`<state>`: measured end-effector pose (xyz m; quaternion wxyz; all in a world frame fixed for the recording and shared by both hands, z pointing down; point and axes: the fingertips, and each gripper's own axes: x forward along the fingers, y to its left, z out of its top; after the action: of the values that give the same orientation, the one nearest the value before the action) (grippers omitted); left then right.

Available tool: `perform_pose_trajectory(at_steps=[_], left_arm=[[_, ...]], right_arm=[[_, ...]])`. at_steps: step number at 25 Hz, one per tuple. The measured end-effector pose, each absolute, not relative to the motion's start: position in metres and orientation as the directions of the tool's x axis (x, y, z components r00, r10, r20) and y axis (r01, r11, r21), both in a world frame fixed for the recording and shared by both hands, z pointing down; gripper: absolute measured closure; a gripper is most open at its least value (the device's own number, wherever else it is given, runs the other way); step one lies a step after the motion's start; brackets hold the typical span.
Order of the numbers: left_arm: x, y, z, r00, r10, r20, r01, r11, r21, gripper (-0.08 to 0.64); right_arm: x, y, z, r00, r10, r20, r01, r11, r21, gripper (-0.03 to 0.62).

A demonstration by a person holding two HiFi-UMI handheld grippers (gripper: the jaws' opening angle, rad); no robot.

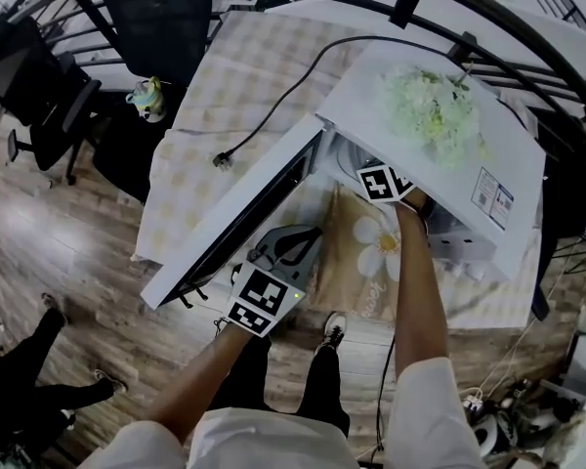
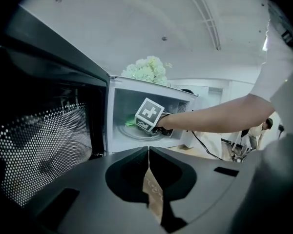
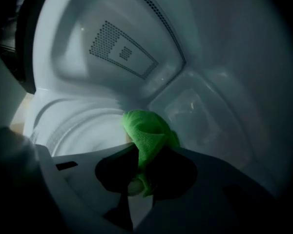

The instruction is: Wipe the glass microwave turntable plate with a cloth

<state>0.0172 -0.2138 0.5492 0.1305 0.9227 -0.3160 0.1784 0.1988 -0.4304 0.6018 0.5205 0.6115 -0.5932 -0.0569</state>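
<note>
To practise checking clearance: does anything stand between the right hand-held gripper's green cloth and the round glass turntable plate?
Nothing visible does. The right hand-held gripper, shut on the green cloth, is inside the open white microwave, and the round glass turntable plate lies bare beside the cloth.

The green cloth (image 3: 149, 130) is showing a nubbly matt weave against the clear, ringed glass of the turntable plate (image 3: 75, 128), the microwave's cavity wall (image 3: 78, 28) is gleaming smooth and white, its door screen (image 2: 44, 145) is looking like perforated dark metal, and the left gripper (image 2: 149, 151) and right gripper (image 3: 139, 161) are showing matt grey plastic.
</note>
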Motion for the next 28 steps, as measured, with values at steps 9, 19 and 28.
perform_pose_trajectory(at_steps=[9,19,28], left_arm=[[0.015,-0.214,0.545,0.738,-0.535,0.411,-0.627,-0.769,0.125,0.54],[0.021,-0.204,0.526,0.759,-0.519,0.394,-0.603,-0.788,0.124,0.54],[0.018,-0.208,0.519,0.754,-0.543,0.37,-0.621,-0.773,0.131,0.54]], right_arm=[[0.135,-0.396,0.604,0.048,-0.779,0.625,-0.588,0.484,0.648,0.506],[0.131,-0.306,0.606,0.032,-0.693,0.72,-0.62,0.551,0.558,0.506],[0.177,-0.26,0.599,0.196,-0.654,0.731,-0.641,0.479,0.6,0.503]])
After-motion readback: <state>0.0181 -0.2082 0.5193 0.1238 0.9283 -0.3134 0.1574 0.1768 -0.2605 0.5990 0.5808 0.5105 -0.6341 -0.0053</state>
